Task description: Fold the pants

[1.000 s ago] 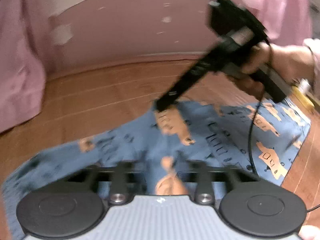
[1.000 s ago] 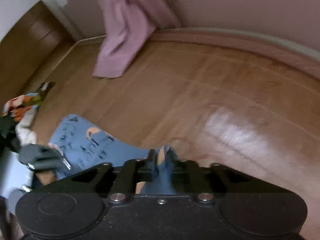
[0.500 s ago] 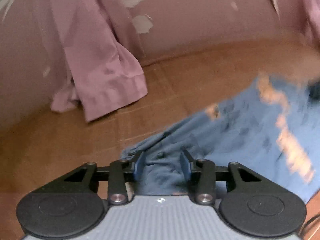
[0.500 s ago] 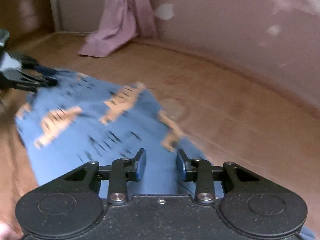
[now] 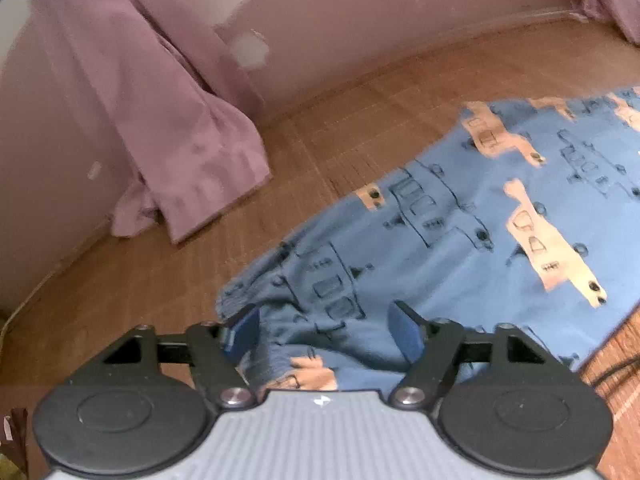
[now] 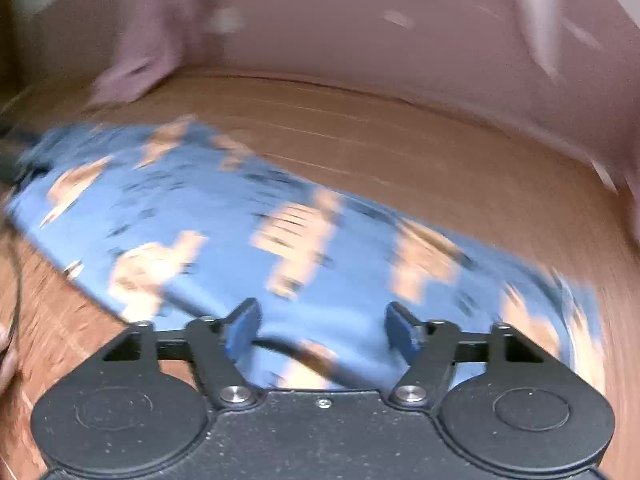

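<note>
My two hand-held grippers, one grey, one black.

My left gripper has a ribbed light-grey body with a small white mark, black linkage arms, two silver screws, round black discs and blue pads. My right gripper has the same build, with a speckled black body and one small centre screw.

Wood floor, pink wall w/ peeling patches, mauve curtain pooling at base (left side).
</note>
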Motion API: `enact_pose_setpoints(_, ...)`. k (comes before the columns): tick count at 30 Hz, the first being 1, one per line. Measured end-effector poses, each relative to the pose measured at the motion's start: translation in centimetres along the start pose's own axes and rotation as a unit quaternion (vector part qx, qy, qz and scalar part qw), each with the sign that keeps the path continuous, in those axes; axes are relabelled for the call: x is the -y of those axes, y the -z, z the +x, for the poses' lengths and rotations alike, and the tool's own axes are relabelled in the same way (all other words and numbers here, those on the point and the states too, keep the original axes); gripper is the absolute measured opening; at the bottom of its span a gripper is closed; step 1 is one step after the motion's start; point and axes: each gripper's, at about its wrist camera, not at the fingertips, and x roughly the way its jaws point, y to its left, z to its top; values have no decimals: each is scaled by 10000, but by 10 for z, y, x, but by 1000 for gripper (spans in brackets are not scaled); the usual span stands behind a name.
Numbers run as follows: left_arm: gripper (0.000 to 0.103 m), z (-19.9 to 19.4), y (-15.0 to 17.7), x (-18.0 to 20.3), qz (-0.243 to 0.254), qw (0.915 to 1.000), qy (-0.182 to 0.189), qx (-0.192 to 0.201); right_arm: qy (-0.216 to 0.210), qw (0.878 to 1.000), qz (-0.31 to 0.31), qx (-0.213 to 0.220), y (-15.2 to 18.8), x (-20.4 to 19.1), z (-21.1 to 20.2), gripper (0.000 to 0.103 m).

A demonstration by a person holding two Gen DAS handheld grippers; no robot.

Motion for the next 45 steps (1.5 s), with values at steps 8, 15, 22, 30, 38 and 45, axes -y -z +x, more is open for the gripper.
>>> enact_pose_setpoints(8,88,-12,-30,-23,-875,9950,-360,-315,863,9895,1105,346,23,68,-52,98)
enact_pose_setpoints(15,103,-36,-131,54,-497,9955,710,374,822,9771,1850,664,34,116,-67,102)
enact_pose_setpoints(22,103,-34,-258,201,1180,9661,2292,-119,339,9872,1403,672,43,157,-64,102)
enact_pose_setpoints(30,103,-33,-320,372,3652,8744,3182,283,-587,9861,1494,420,56,183,-74,102)
enact_pose_setpoints(38,73,30,-342,421,3242,8470,4178,-532,-780,9753,2012,469,63,202,-73,102)
enact_pose_setpoints(45,56,56,-346,422,2841,8295,4707,-986,-1082,9574,2588,690,69,217,-77,102)
